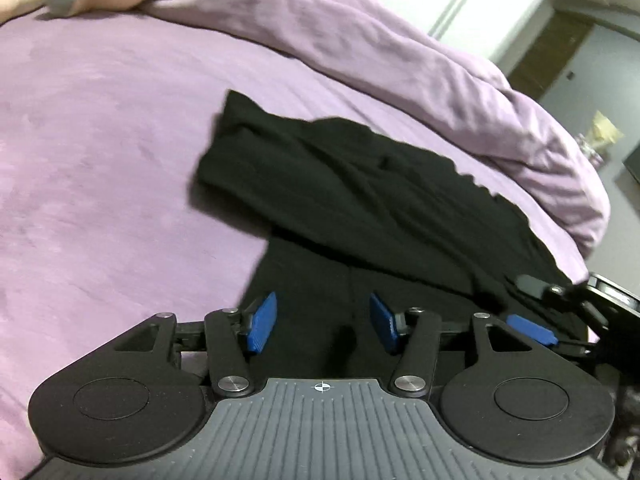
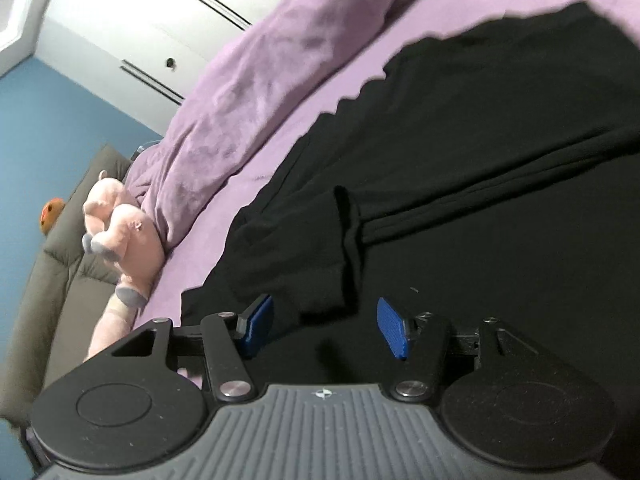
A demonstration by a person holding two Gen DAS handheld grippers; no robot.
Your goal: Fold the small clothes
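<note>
We see one black garment point(image 1: 360, 200) on the bed point(image 1: 100, 160); our left tool point(image 1: 323, 322) and right tool point(image 2: 325, 326) gape wide, holding nothing.

The left wrist view sits low and close over the purple-sheeted bed point(image 1: 100, 140), looking along its gripper point(image 1: 323, 322) across the crumpled black cloth garment point(image 1: 360, 200) toward a white wardrobe. The right wrist view, tilted, looks from just above the same garment point(image 2: 480, 160) toward the rumpled purple duvet point(image 2: 240, 100), which both views share.
</note>
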